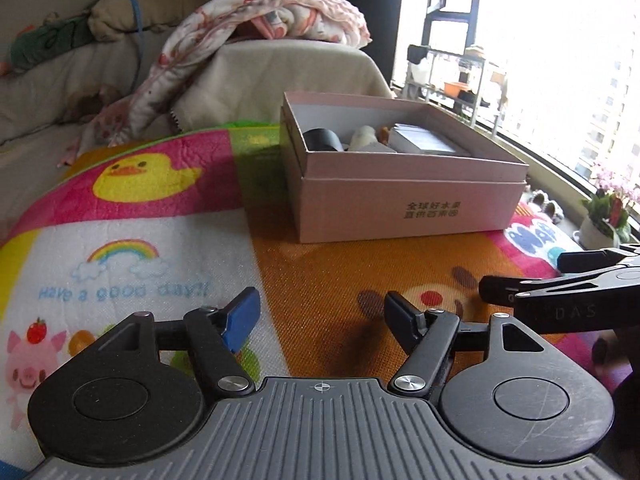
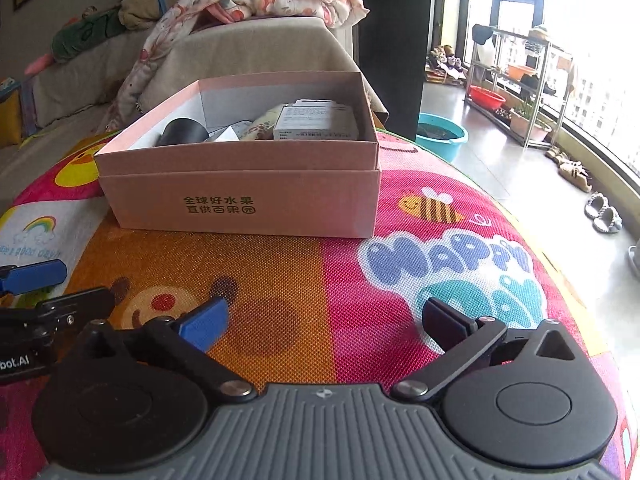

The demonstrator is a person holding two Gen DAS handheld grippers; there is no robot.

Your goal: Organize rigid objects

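A pink cardboard box (image 1: 412, 204) (image 2: 240, 204) stands open on a colourful play mat (image 1: 320, 272) (image 2: 360, 280). Inside it lie a black round object (image 1: 322, 139) (image 2: 182, 131), a white packaged box (image 1: 424, 142) (image 2: 316, 122) and some pale items between them. My left gripper (image 1: 320, 320) is open and empty, low over the mat in front of the box. My right gripper (image 2: 324, 322) is open and empty, also in front of the box. Each gripper shows at the edge of the other's view.
A beige sofa (image 1: 280, 72) with a pink blanket (image 1: 280, 12) stands behind the box. To the right are a teal basin (image 2: 442, 134), a metal rack (image 2: 516, 76), slippers (image 2: 602, 212), a potted plant (image 1: 604, 216) and large windows.
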